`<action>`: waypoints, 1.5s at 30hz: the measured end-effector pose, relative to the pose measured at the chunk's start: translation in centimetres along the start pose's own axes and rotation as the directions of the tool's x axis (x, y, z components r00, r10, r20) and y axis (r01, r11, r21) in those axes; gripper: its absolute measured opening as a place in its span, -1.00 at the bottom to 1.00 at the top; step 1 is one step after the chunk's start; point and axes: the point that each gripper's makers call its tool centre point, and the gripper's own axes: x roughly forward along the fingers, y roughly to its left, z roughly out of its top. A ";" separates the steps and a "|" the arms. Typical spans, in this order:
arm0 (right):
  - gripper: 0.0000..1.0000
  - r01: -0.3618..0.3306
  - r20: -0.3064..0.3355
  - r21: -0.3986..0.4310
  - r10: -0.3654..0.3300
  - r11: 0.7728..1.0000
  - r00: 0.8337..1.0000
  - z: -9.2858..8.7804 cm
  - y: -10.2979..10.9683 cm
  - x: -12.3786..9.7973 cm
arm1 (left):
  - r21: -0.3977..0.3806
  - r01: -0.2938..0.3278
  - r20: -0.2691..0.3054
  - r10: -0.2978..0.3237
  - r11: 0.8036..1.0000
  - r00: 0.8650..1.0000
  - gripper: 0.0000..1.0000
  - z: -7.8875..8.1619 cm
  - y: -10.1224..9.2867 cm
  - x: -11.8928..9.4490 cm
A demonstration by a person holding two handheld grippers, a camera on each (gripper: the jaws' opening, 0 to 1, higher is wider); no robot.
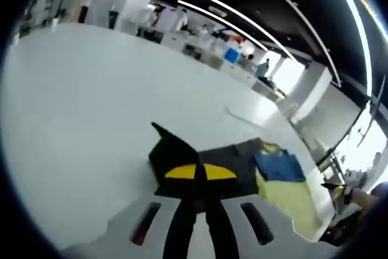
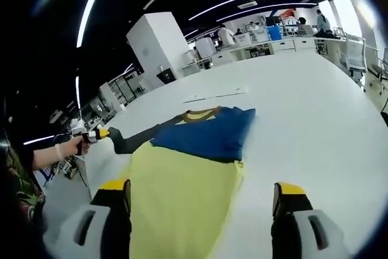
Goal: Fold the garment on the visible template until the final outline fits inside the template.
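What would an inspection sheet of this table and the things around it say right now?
Surface: white table, large and plain.
Job's things: garment in yellow, blue and black lying on the table; one black part is pinched and lifted.
Clutter: a thin pale strip lies beyond the garment.
Grippers: left gripper shut on the black cloth; right gripper open above the yellow part.
Cables: nothing seen.
Surroundings: open hall with ceiling light strips, white pillar, desks and people far off.
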 end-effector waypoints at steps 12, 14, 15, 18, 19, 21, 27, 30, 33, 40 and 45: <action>0.95 0.029 0.041 0.000 -0.029 1.000 0.999 -0.3 -1.1 -1.9 | 0.081 0.165 -0.059 -0.161 0.983 0.985 -1.00 0.5 -7.8 4.7; 0.95 0.034 0.048 0.011 -0.034 0.999 0.998 -0.5 -1.2 -2.2 | 0.119 0.194 -0.077 -0.186 0.974 0.980 -1.00 0.1 -9.0 5.3; 0.95 0.038 0.047 0.017 -0.038 0.999 0.998 -0.7 -1.4 -2.3 | 0.132 0.212 -0.086 -0.202 0.968 0.976 -1.00 -0.1 -9.6 5.6; 0.94 0.042 0.052 0.033 -0.044 0.999 0.998 -1.1 -1.5 -2.8 | 0.147 0.243 -0.116 -0.227 0.959 0.967 -1.00 -0.7 -10.7 6.2; 0.94 0.042 0.053 0.035 -0.044 0.998 0.998 -1.2 -1.5 -2.9 | 0.151 0.250 -0.121 -0.233 0.956 0.965 -1.00 -0.8 -10.9 6.3; 0.94 0.046 0.058 0.043 -0.049 0.998 0.997 -1.4 -1.6 -3.1 | 0.162 0.271 -0.133 -0.251 0.949 0.959 -1.00 -0.9 -11.5 6.5; 0.93 0.058 0.065 0.060 -0.062 0.997 0.996 -1.7 -1.9 -3.6 | 0.207 0.324 -0.157 -0.295 0.923 0.942 -1.00 -0.4 -13.4 6.8; 0.92 0.059 0.068 0.064 -0.063 0.996 0.996 -1.8 -1.9 -3.7 | 0.217 0.339 -0.159 -0.310 0.915 0.937 -1.00 0.0 -14.4 7.0; 0.92 0.058 0.069 0.064 -0.063 0.996 0.996 -1.9 -1.8 -3.6 | 0.235 0.359 -0.168 -0.326 0.903 0.930 -1.00 0.2 -15.6 7.5; 0.91 0.052 0.074 0.070 -0.058 0.996 0.996 -2.2 -1.8 -3.7 | 0.251 0.429 -0.208 -0.385 0.868 0.899 -1.00 -0.6 -19.6 9.3; 0.90 0.062 0.081 0.093 -0.070 0.994 0.994 -2.6 -2.3 -4.1 | 0.271 0.465 -0.240 -0.408 0.843 0.881 -1.00 -1.8 -22.1 10.4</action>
